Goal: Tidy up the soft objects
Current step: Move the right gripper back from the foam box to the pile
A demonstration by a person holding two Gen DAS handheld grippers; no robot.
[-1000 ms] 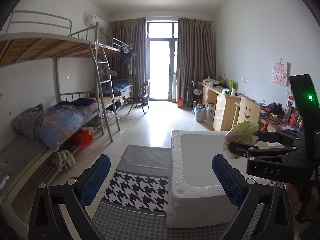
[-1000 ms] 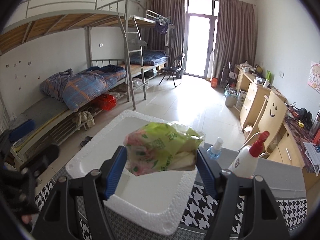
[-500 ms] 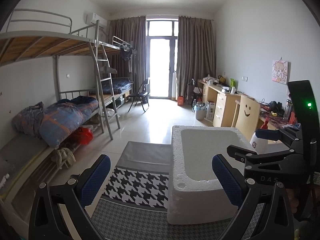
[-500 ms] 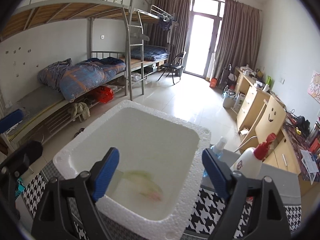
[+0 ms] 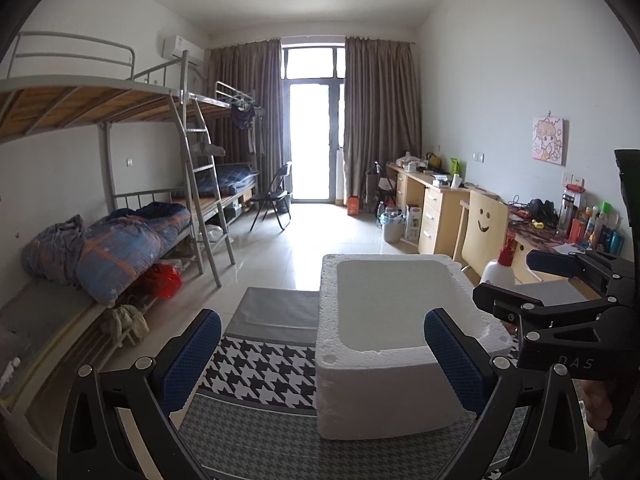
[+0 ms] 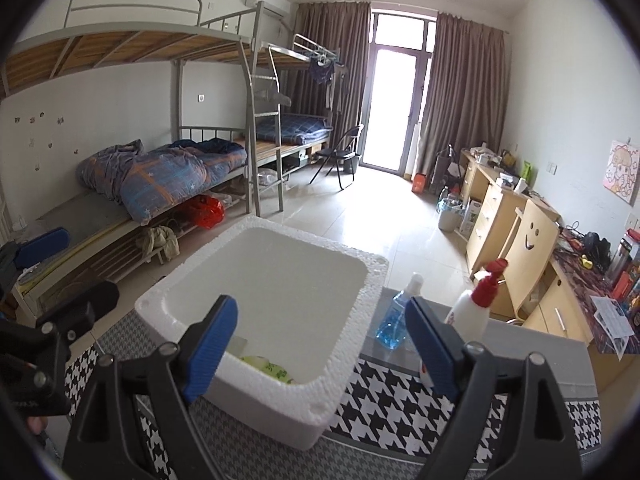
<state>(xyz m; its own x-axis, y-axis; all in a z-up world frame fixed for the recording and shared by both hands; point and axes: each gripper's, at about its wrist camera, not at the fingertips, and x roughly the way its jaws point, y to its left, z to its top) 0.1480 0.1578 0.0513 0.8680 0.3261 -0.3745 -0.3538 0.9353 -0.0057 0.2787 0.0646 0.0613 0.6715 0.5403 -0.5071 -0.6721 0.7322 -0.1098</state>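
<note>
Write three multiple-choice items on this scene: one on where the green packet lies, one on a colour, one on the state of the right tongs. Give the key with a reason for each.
1. Where does the green packet lie?
A. On the houndstooth cloth
B. Inside the white foam box
C. Between the right tongs' pads

2. What colour is the cap of the white spray bottle?
A. Red
B. Green
C. Black

3. In what state are the right tongs?
A. Shut on the packet
B. Shut on the box rim
C. Open, holding nothing

Key:
1 B, since the packet rests on the box floor near the front wall.
2 A, since the nozzle on top of the bottle is red.
3 C, since the blue pads stand wide apart with only the box below them; they have just been opening, with nothing between them.
</note>
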